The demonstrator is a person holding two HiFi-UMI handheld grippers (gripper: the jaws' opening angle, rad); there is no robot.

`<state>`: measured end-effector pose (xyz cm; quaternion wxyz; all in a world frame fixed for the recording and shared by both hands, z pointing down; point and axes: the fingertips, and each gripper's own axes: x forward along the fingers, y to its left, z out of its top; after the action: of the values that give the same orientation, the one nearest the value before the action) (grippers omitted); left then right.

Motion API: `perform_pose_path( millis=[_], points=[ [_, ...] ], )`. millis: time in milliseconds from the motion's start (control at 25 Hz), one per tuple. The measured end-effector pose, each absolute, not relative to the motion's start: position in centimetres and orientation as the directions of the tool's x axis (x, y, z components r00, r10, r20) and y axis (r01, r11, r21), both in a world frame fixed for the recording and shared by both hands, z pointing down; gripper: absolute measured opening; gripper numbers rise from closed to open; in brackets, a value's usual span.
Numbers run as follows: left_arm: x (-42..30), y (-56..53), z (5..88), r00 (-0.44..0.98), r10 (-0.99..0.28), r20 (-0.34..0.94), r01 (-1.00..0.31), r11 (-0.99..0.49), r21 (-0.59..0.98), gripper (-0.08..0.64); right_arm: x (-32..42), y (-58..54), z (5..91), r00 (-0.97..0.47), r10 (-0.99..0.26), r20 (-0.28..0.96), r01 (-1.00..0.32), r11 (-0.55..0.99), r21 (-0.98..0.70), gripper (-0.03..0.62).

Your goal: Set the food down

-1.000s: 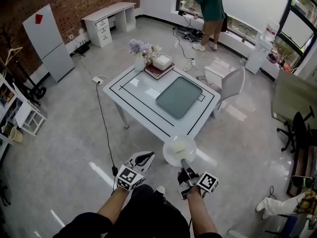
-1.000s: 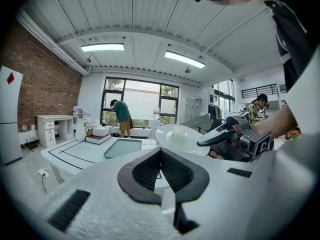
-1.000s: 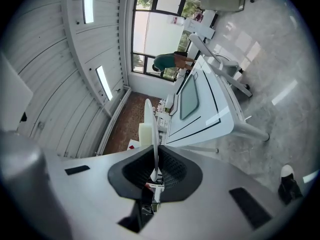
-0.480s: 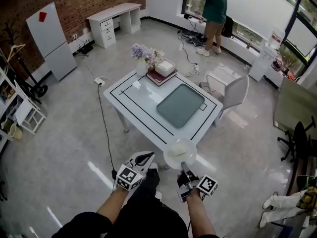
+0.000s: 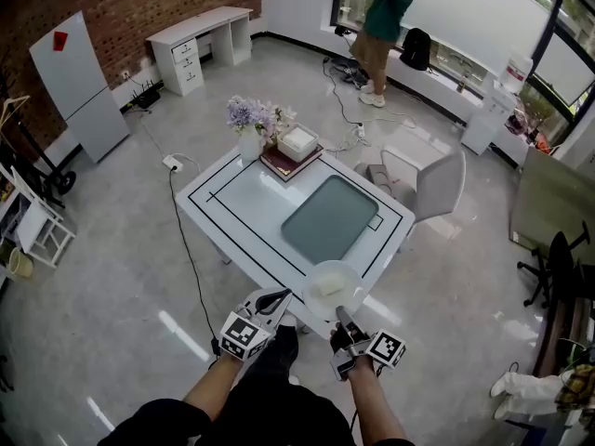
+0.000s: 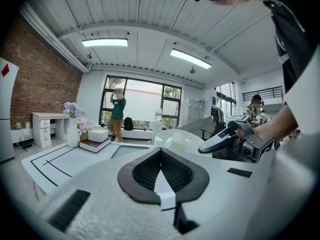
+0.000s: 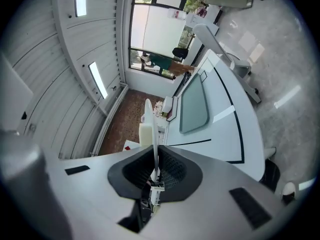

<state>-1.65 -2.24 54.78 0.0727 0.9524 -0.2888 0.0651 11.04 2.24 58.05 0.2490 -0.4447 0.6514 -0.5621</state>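
Observation:
A white plate (image 5: 332, 289) carrying a pale block of food (image 5: 330, 285) hangs level over the near edge of the white table (image 5: 223, 207). My right gripper (image 5: 342, 314) is shut on the plate's near rim. In the right gripper view the plate (image 7: 149, 116) stands edge-on between the pads, with the food (image 7: 145, 134) on its left face. To the left, below the table edge, my left gripper (image 5: 277, 296) is shut and holds nothing. Its view shows the plate (image 6: 181, 139) and the right gripper (image 6: 220, 143) ahead. A grey-green mat (image 5: 330, 216) lies in the table's middle.
At the table's far corner stand a vase of flowers (image 5: 247, 126) and a white box on books (image 5: 297, 147). A white chair (image 5: 435, 182) sits at the right side. A cable (image 5: 181, 235) runs across the floor on the left. A person (image 5: 379, 21) stands by the far window.
The table has come closer. The plate, which hung over the floor short of the near corner, is now over the table's near edge. Both grippers keep their hold and spacing.

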Motion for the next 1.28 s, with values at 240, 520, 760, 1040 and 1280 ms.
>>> perform_pose_path(
  millis=[240,520,760,1040,1280],
  points=[
    [-0.2,-9.1,55.0,0.830,-0.532,0.170,-0.553,-0.825,0.115,0.005,13.0,-4.1,59.5,-0.465,-0.842,0.274,-0.358,-0.104,-0.928,0.021],
    [0.6,-16.0,55.5,0.836,-0.515,0.190,-0.541,-0.830,0.133,0.005,13.4,-10.9,59.5,-0.468,-0.843,0.266,-0.339,-0.106,-0.935,0.021],
    [1.9,-20.7,56.4,0.854,-0.476,0.211,-0.509,-0.849,0.144,0.005,14.6,-15.1,60.0,-0.437,-0.853,0.287,-0.331,-0.144,-0.933,0.021],
    [3.5,-23.6,57.6,0.873,-0.432,0.228,-0.472,-0.866,0.165,0.005,15.8,-18.6,60.2,-0.418,-0.870,0.262,-0.309,-0.136,-0.941,0.021],
    [5.0,-24.8,58.9,0.866,-0.433,0.250,-0.482,-0.856,0.187,0.005,17.5,-20.3,61.2,-0.416,-0.865,0.281,-0.311,-0.155,-0.938,0.021]
  ],
)
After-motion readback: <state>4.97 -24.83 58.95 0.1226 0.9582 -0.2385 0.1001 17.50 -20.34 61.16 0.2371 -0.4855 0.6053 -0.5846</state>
